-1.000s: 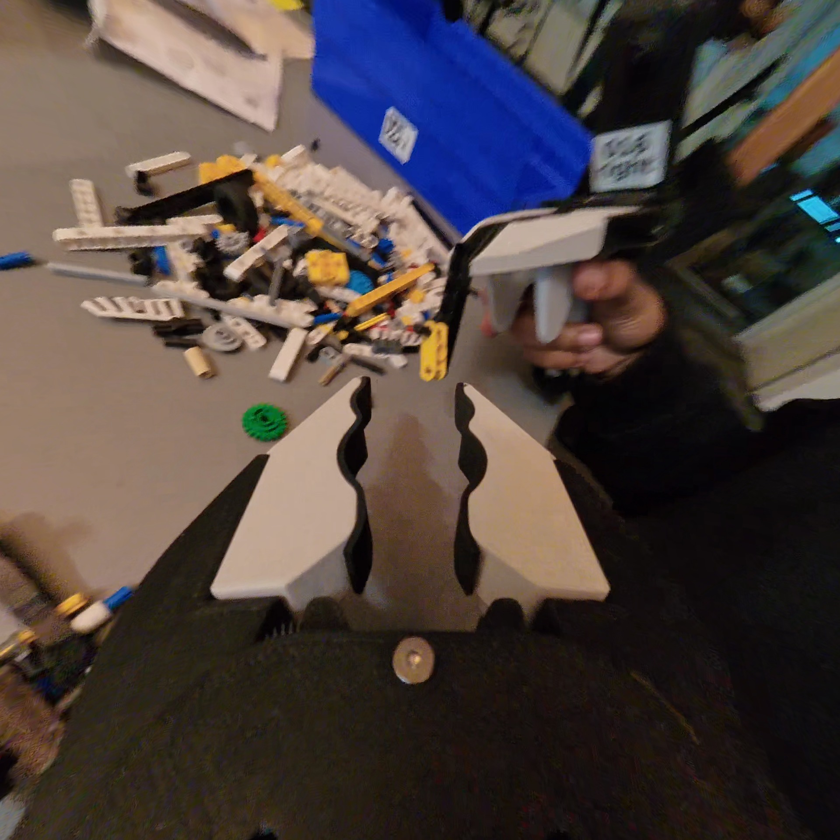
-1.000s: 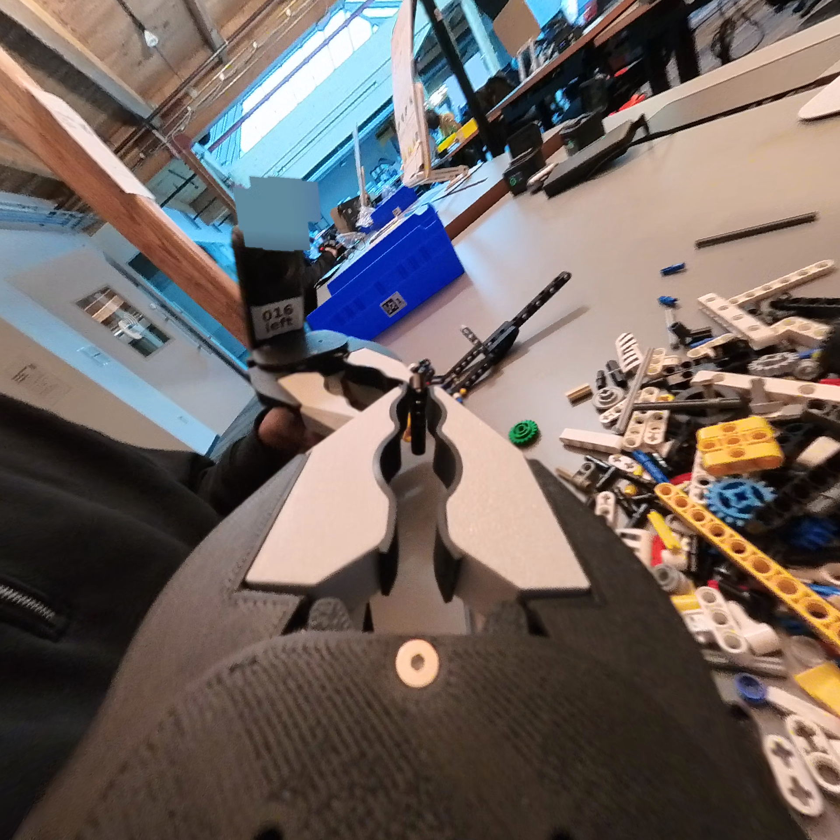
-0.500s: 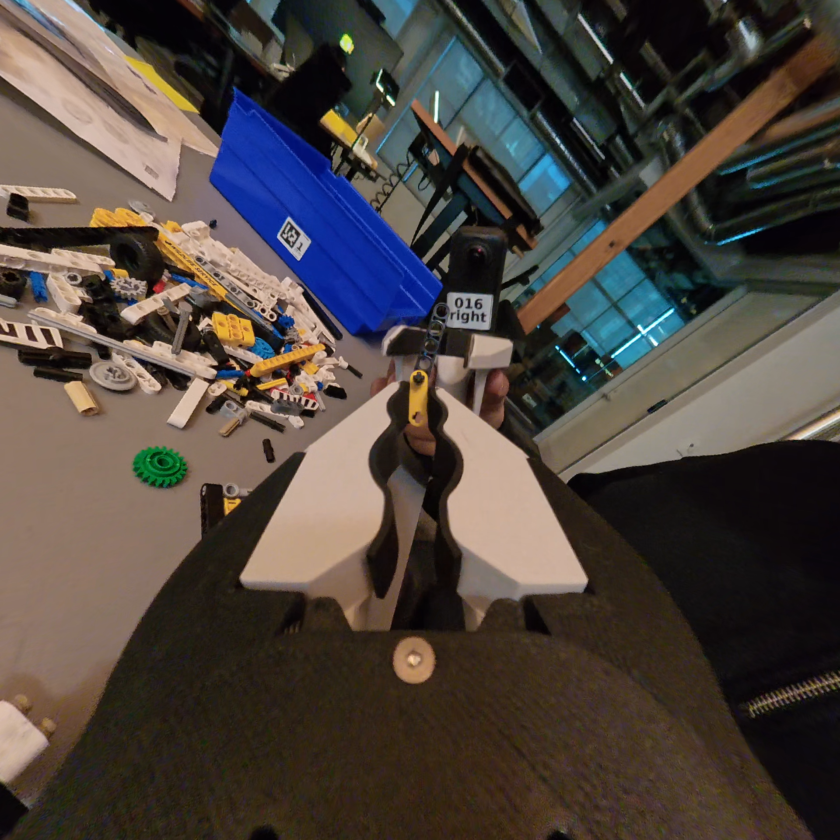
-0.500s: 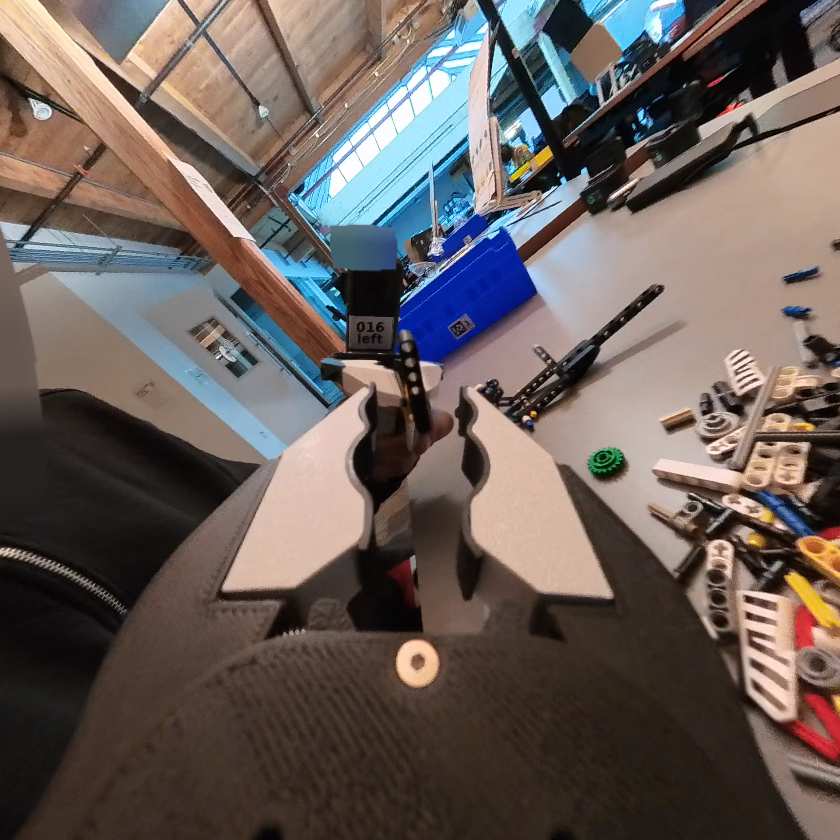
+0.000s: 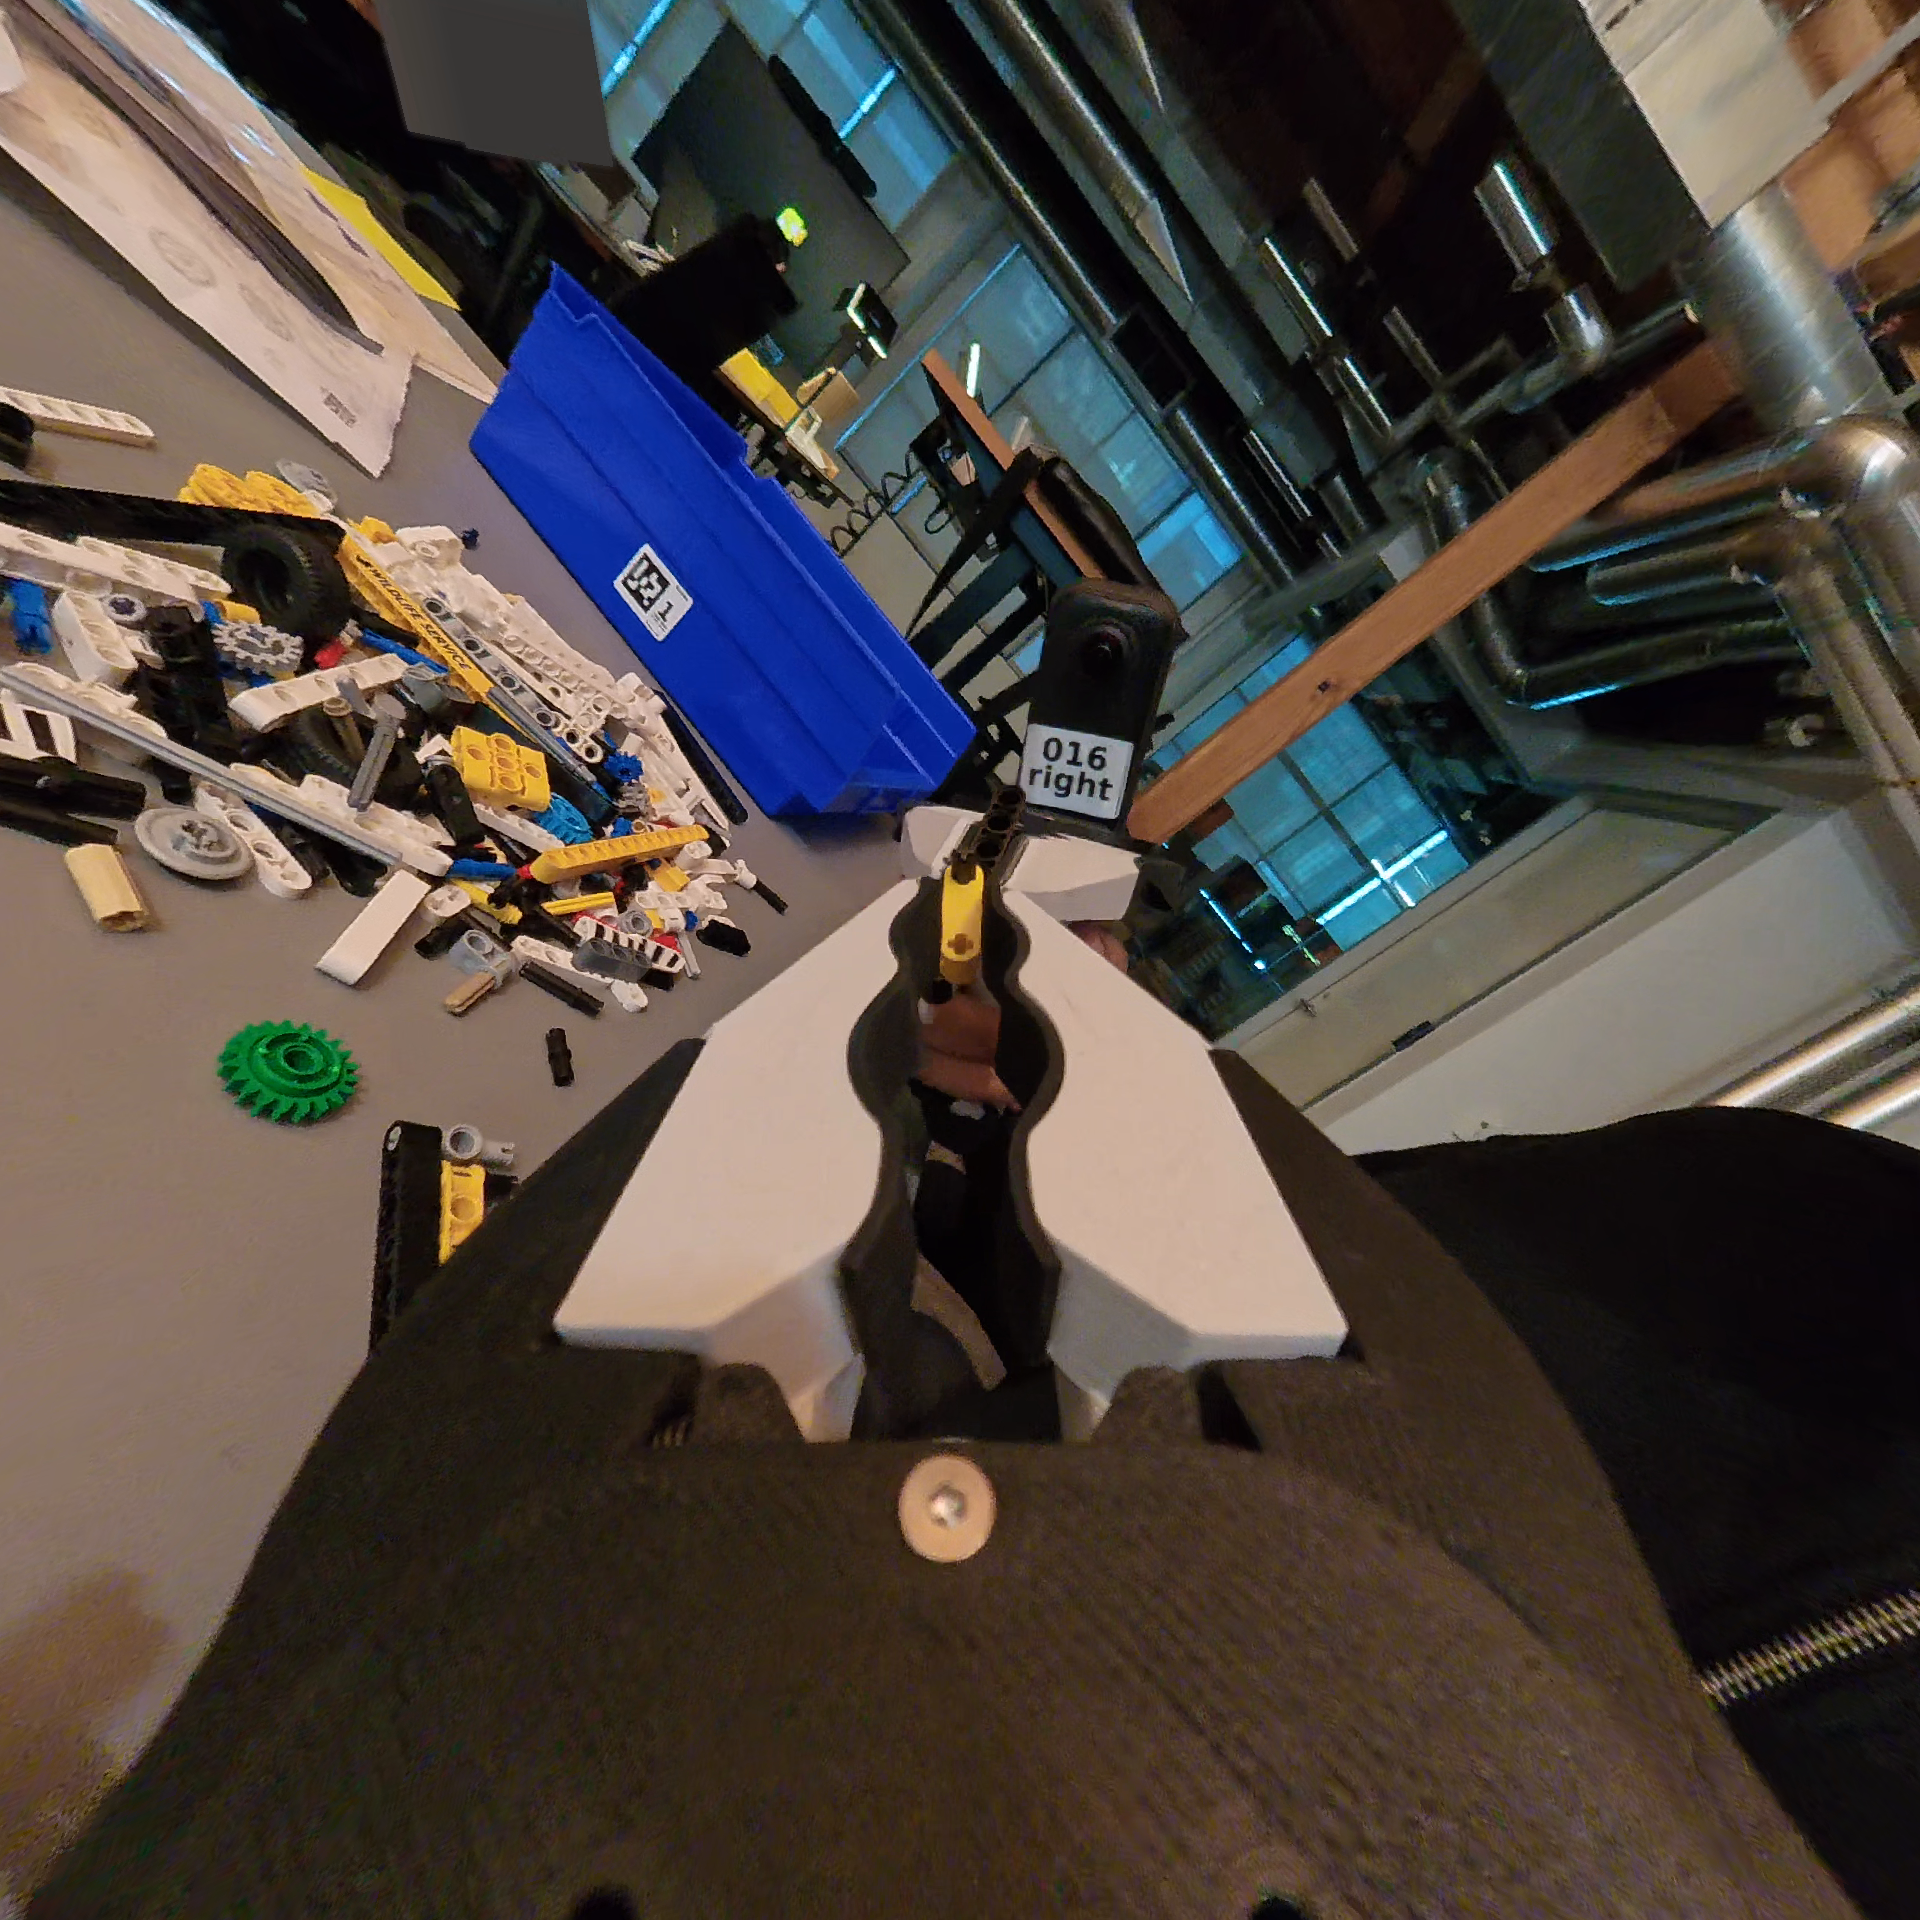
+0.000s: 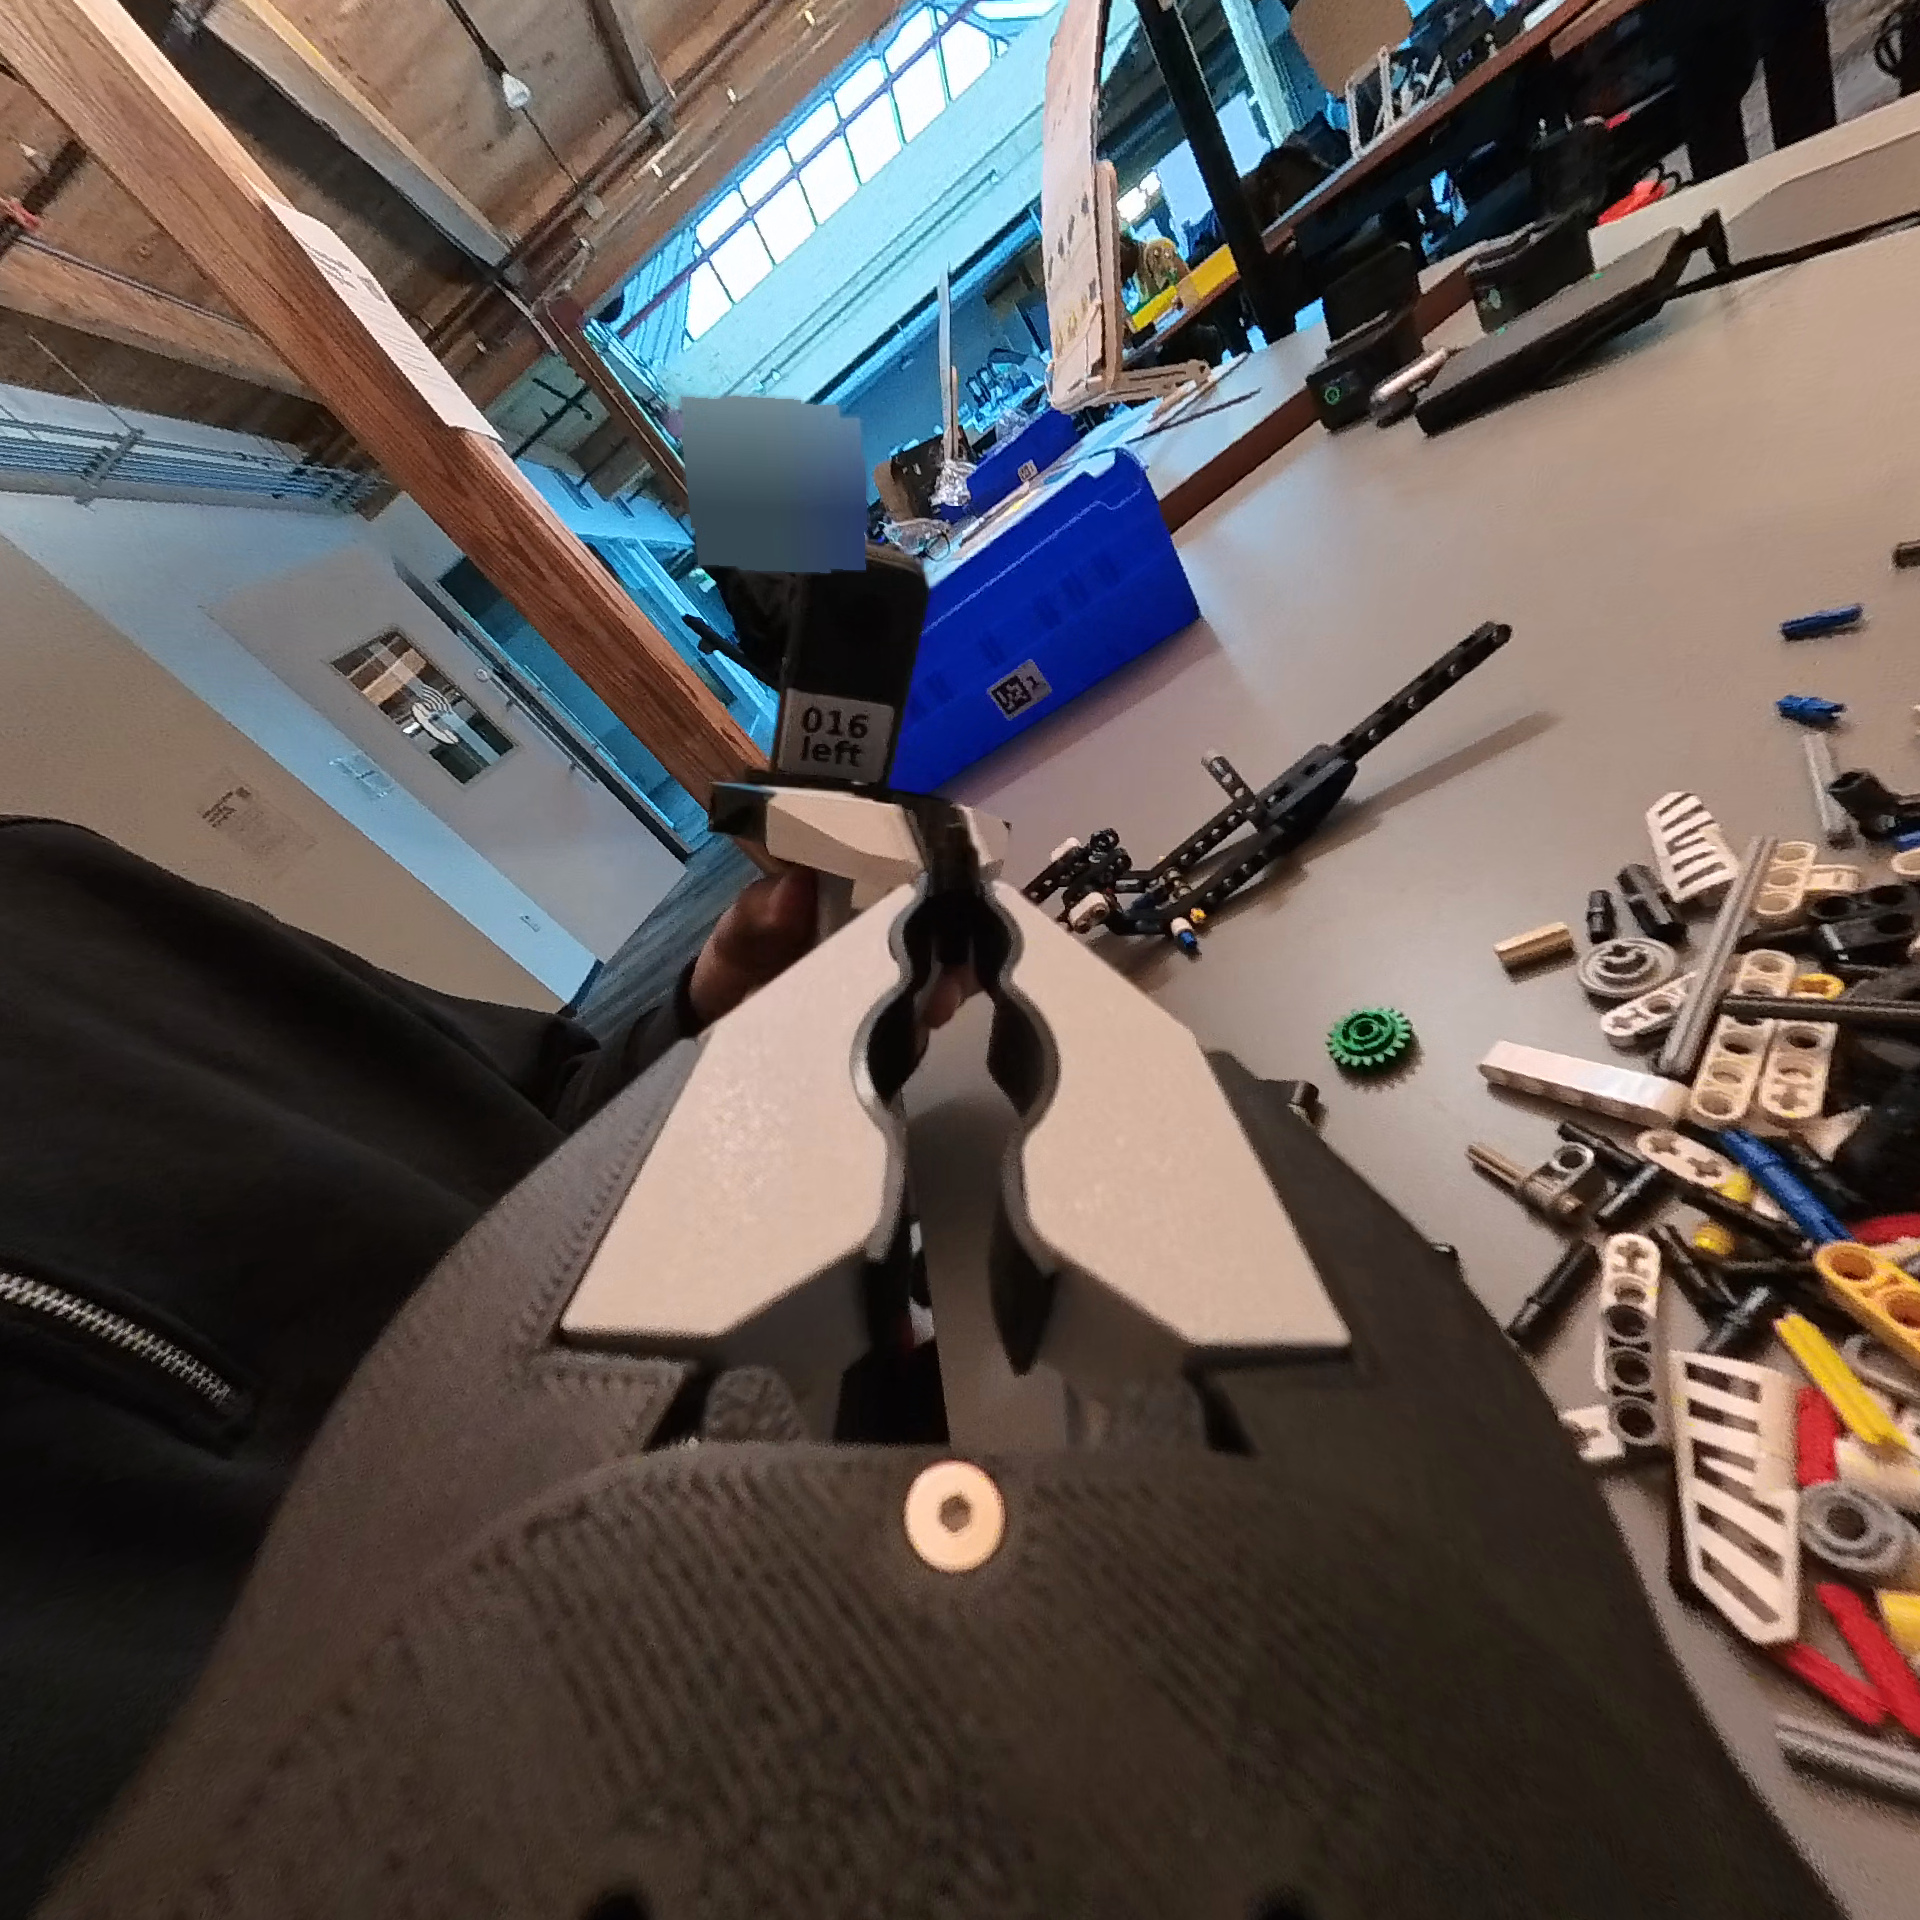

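Note:
My left gripper (image 5: pixel 956 906) is shut on a small yellow connector (image 5: pixel 961 925), held up in the air above the grey table (image 5: pixel 156 1299). A short black holed beam (image 5: pixel 994 828) joins the connector's far end. My right gripper (image 6: pixel 951 906) faces the left one tip to tip and is shut on that black beam (image 6: pixel 948 868). In the left wrist view the right gripper (image 5: pixel 1013 868) sits just beyond my fingertips. In the right wrist view the left gripper (image 6: pixel 935 836) does the same. A hand shows behind each gripper.
A pile of loose building pieces (image 5: pixel 364 748) lies on the table, with a green gear (image 5: pixel 288 1070) nearer. A blue bin (image 5: pixel 727 623) stands behind the pile. A black beam assembly (image 6: pixel 1247 842) lies near the bin (image 6: pixel 1049 592). Paper sheets (image 5: pixel 208 260) lie at the far left. Only a small space, under 4 cm, lies between the two pairs of fingers.
A second ago the right gripper held the piece and the left was open. The left shut on the yellow connector, the right opened, and the right has now shut again on the black beam.

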A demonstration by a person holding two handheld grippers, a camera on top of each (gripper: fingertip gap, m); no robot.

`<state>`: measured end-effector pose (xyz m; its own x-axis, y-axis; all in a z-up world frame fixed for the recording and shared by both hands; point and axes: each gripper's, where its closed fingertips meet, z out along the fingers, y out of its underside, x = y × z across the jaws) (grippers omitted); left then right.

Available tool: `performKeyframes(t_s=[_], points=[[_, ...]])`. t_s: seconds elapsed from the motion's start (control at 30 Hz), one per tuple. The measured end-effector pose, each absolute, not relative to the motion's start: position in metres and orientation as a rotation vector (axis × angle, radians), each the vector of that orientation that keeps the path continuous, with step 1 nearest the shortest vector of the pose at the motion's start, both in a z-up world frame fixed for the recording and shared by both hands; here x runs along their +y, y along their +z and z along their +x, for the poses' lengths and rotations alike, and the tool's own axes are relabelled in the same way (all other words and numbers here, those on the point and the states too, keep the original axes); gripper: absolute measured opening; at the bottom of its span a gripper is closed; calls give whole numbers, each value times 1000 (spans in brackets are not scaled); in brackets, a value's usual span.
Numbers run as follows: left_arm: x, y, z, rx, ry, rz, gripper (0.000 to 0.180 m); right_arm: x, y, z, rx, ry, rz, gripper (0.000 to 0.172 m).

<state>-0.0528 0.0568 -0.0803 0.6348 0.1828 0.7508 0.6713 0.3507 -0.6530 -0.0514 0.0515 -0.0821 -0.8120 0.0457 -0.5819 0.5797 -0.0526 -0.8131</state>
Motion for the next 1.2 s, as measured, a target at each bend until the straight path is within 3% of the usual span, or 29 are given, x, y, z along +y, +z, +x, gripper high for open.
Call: performKeyframes(t_s=[0.37,0.53,0.77,1.0,1.2], points=[[55,-85,-61,-927,-322,-1164,6,57,-96,-48,2006,-1797,677,5],[-39,-56,-101,-1002,-64,-1003,5,82,-89,-61,1984,-1851,736,5],[-2,-60,-92,-970,-184,-1022,5,85,-91,-72,1999,-1903,789,5],[7,-62,-90,-968,-253,-992,5,75,-165,-51,2269,-1468,756,5],[11,-62,-87,-960,-285,-987,4,83,-187,-62,2380,-1387,844,5]])
